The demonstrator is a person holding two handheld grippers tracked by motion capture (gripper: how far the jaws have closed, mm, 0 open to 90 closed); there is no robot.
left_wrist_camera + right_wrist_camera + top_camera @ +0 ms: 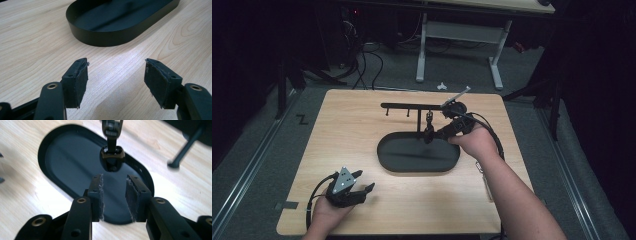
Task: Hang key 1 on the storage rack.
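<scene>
The light wooden table (pixel 362 130) stands on a grey floor (pixel 262 165) in a dark room, with a white-legged desk (pixel 462 45) and loose cables (pixel 367 65) beyond it. A black oval tray (pixel 384 160) with a hook rack (pixel 412 106) sits at the table's centre. A dark key fob (pixel 112 153) hangs from the rack over the tray. The right gripper (pixel 114 195), jaws narrowly parted and empty, sits just before the fob. The left gripper (pixel 116 80) rests near the table's front edge, jaws wide, holding nothing.
</scene>
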